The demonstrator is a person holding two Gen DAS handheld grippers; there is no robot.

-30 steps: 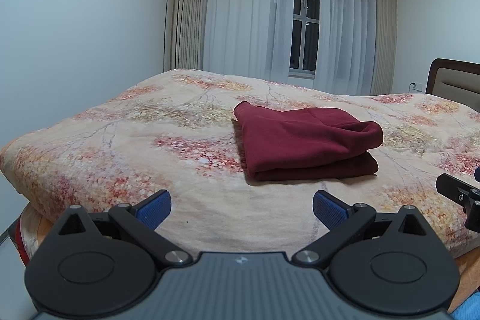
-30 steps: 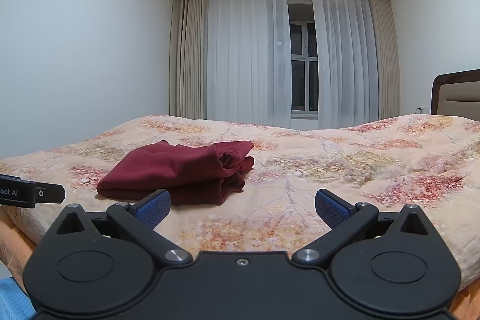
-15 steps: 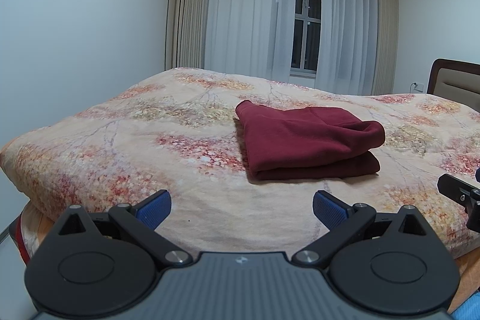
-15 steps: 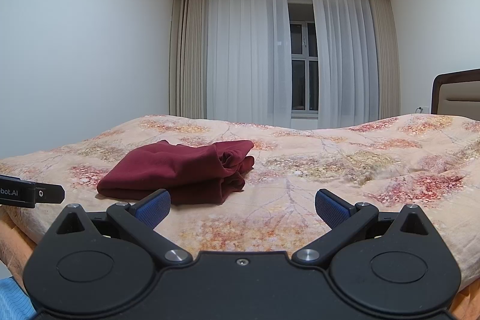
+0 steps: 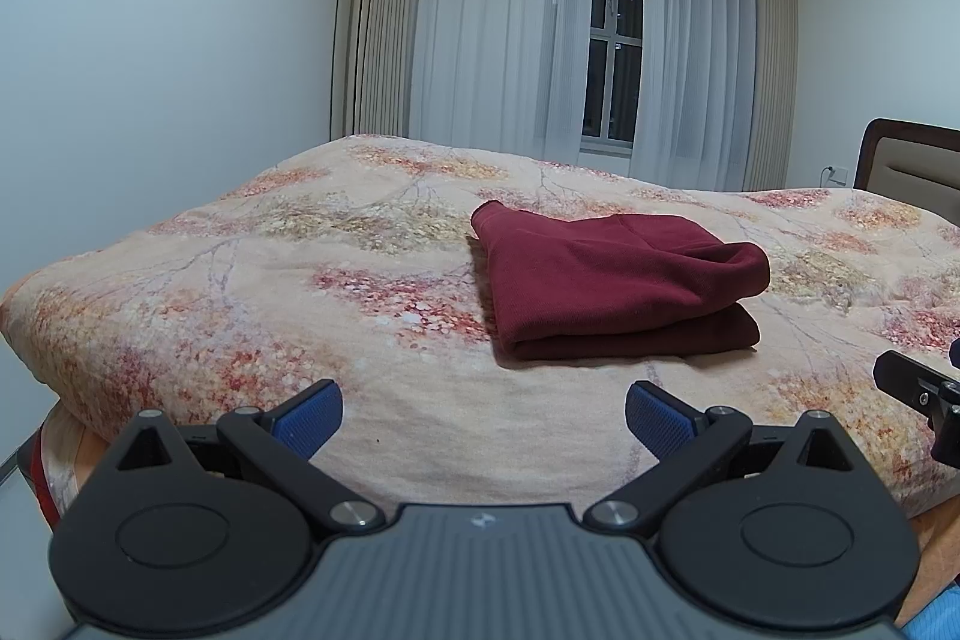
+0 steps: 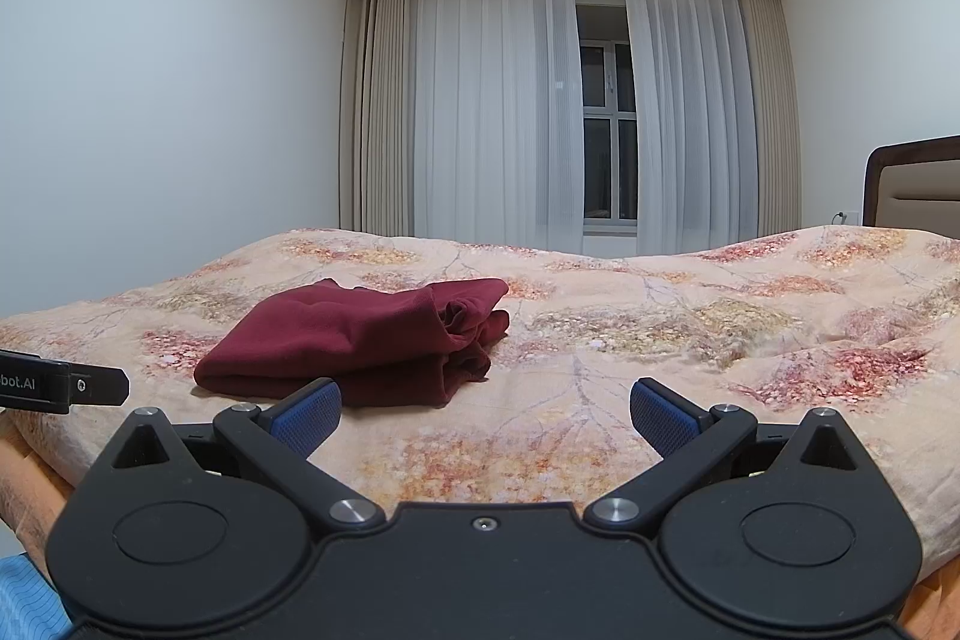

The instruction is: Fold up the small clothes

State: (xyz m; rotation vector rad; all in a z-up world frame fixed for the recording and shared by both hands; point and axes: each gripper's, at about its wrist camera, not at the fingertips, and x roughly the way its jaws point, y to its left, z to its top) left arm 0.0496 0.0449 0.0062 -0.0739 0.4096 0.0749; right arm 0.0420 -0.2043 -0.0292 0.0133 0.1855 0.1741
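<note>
A dark red garment [image 5: 612, 286] lies folded in a thick stack on the bed's floral cover [image 5: 300, 280]. It also shows in the right wrist view [image 6: 360, 340], left of centre. My left gripper [image 5: 483, 415] is open and empty, held near the bed's front edge, short of the garment. My right gripper [image 6: 486, 415] is open and empty, also at the front edge, to the right of the garment. Each gripper's body shows at the other view's edge.
The bed [image 6: 660, 340] fills the room's middle. A white wall [image 5: 150, 70] runs along the left. Sheer curtains [image 6: 510, 112] and a window stand behind. A brown headboard [image 6: 912, 190] is at the right. Blue cloth [image 6: 24, 598] shows at the bottom left.
Both views have shifted very slightly. The garment lies as before and both grippers stay open.
</note>
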